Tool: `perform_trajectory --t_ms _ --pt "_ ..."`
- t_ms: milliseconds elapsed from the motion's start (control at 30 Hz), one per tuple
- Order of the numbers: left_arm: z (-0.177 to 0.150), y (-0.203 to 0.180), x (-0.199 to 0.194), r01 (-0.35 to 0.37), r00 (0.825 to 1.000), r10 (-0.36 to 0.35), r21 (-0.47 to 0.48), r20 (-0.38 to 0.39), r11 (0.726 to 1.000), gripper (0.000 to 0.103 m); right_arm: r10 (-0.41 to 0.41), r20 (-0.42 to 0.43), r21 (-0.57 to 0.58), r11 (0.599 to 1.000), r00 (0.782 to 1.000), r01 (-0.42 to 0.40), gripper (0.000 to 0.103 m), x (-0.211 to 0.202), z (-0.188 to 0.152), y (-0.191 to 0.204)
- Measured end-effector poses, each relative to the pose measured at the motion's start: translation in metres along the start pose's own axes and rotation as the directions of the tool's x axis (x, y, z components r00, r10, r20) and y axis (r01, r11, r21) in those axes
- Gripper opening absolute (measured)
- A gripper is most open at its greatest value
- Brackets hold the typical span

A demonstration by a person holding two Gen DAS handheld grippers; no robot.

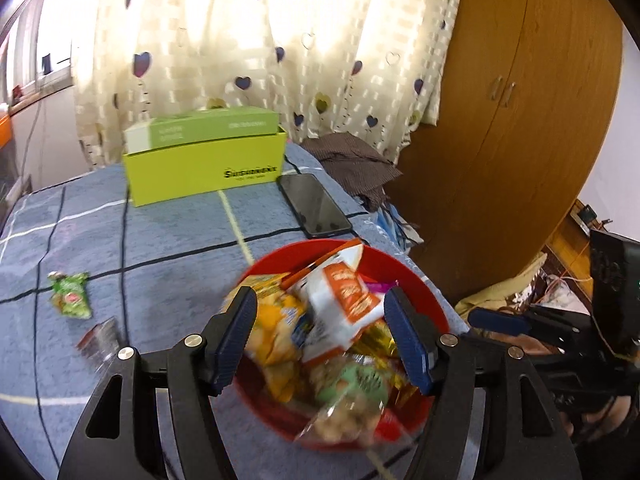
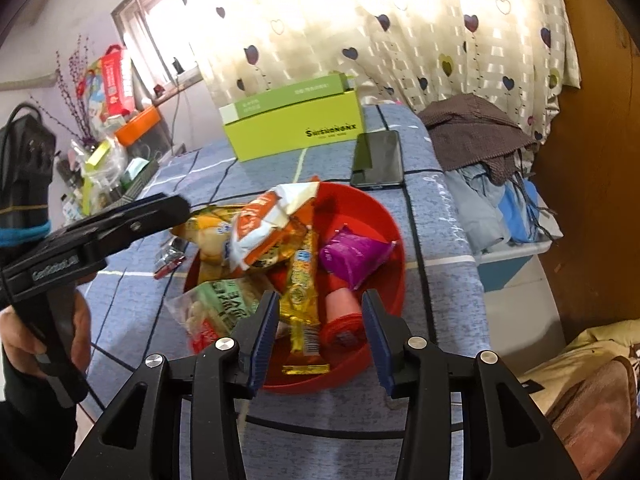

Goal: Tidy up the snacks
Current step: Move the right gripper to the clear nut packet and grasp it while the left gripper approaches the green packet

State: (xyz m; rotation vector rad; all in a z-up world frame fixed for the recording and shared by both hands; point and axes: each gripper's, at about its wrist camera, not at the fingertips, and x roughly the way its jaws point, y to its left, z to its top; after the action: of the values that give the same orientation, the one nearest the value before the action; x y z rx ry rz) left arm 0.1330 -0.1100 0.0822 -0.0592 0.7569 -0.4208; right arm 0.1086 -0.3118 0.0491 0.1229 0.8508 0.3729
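The left gripper (image 1: 320, 332) points downward with its jaws spread wide and nothing pressed between the pads. The right gripper (image 2: 320, 332) also tilts downward, its jaws partly apart; whether the pads touch anything is hard to tell. In the right wrist view a hand (image 2: 44, 340) in a dark sleeve grips the left gripper's handle.

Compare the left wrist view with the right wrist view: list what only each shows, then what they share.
Only the left wrist view: a green snack packet lying loose on the blue cloth.

Only the right wrist view: a purple packet in the red bowl, and a cluttered shelf by the window.

Both: the bowl of snacks, the lime-green box, the phone, the orange-and-white packet, and both tools open, left tool, right tool.
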Motion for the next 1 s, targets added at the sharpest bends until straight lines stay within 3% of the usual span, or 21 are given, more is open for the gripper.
perform_trajectory --t_ms 300,633,1000 --pt "-0.036 0.041 -0.037 -0.064 0.998 0.065 -0.078 0.008 0.995 0.067 0.03 0.06 -0.053 0.998 0.998 -0.027 0.041 -0.009 0.002 0.032" --pt "-0.073 0.085 -0.072 -0.127 0.991 0.132 -0.176 0.02 0.976 0.067 0.064 0.066 -0.096 0.994 0.996 -0.057 0.041 -0.008 -0.004 0.064" --pt "-0.094 0.113 -0.079 -0.163 0.986 0.165 -0.244 -0.014 0.956 0.067 0.077 0.059 -0.174 0.983 0.995 -0.066 0.042 -0.008 -0.003 0.101"
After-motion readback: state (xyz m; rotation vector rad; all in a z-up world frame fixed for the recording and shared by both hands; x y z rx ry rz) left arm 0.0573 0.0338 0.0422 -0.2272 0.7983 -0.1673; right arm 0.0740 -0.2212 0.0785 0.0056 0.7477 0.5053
